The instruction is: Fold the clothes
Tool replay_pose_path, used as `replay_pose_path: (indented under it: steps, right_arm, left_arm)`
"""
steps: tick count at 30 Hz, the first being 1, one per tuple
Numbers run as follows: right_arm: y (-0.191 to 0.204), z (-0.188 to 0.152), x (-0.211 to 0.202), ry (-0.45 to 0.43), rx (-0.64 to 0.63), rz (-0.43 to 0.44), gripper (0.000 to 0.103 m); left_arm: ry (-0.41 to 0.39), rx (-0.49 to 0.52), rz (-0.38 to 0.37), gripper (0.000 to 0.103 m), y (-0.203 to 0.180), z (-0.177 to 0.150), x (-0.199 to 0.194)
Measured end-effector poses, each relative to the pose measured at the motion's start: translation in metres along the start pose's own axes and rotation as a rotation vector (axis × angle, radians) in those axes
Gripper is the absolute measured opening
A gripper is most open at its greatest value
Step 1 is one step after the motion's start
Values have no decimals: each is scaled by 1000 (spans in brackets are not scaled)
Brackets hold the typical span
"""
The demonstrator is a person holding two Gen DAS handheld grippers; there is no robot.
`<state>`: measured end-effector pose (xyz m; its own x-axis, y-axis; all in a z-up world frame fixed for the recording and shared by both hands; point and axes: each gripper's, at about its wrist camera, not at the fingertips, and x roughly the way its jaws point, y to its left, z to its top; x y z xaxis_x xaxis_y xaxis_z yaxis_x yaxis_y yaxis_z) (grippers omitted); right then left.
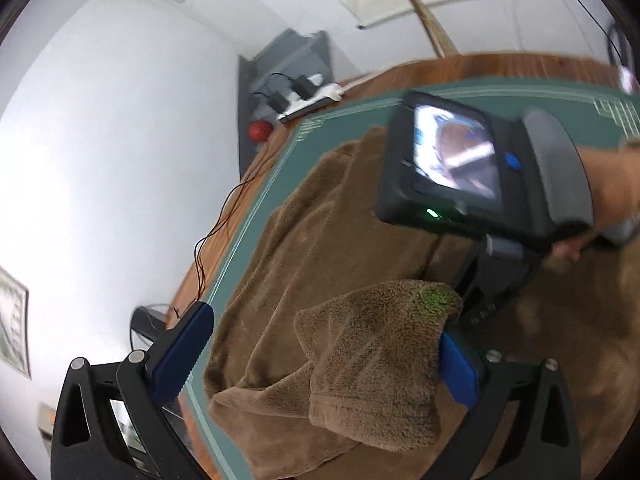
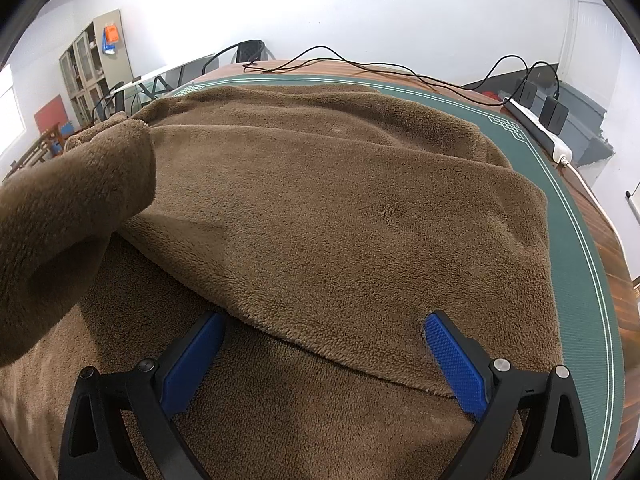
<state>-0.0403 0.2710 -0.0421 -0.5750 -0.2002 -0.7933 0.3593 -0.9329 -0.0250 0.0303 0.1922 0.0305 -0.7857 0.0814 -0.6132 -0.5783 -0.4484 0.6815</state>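
Note:
A brown fleece garment (image 2: 328,208) lies spread on a green mat (image 2: 580,264), partly folded, with one layer's edge crossing between my right fingers. My right gripper (image 2: 320,356) is open, low over the fleece, empty. In the left wrist view the same garment (image 1: 320,232) covers the mat (image 1: 256,208). My left gripper (image 1: 320,356) is open; a lifted fleece flap (image 1: 376,360) hangs draped against its right finger (image 1: 458,372), not pinched. That raised flap shows at the left of the right wrist view (image 2: 68,216). The right-hand gripper's body and screen (image 1: 456,160) sit above the fleece.
The mat lies on a wooden table (image 2: 616,256). A white power strip (image 2: 540,132) with black adapters and thin cables (image 2: 360,64) sits at the table's far edge. A chair (image 2: 248,52) and a cabinet (image 2: 92,64) stand beyond. A red ball (image 1: 260,131) rests on a shelf.

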Motion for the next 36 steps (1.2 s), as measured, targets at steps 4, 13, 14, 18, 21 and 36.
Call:
replay_pose_path:
  steps: [4,13,14,18,21,36]
  right_arm:
    - [0,0,0,0,0,0,102]
    - [1,0,-1,0,1,1,102]
    - [1,0,-1,-1,2,2,102]
    - [-3,0,-3,-14,22,23,102]
    - [-12,-1,-9,-46,67,41,102]
    - [84,-19,-112,-215,-245,199,102]
  left_arm:
    - [9,111,-42,102,-21,-5,-5]
    - [-10,-165,-458,102,12,-1,-16]
    - [-15,-219,-510,102,18,-1,-15]
    - [-39,-440,-632,102,51,-10,-13]
    - [-52,-578,-613,102,72,-32,-19]
    - [30,-1021,-341,102,129,-167,29]
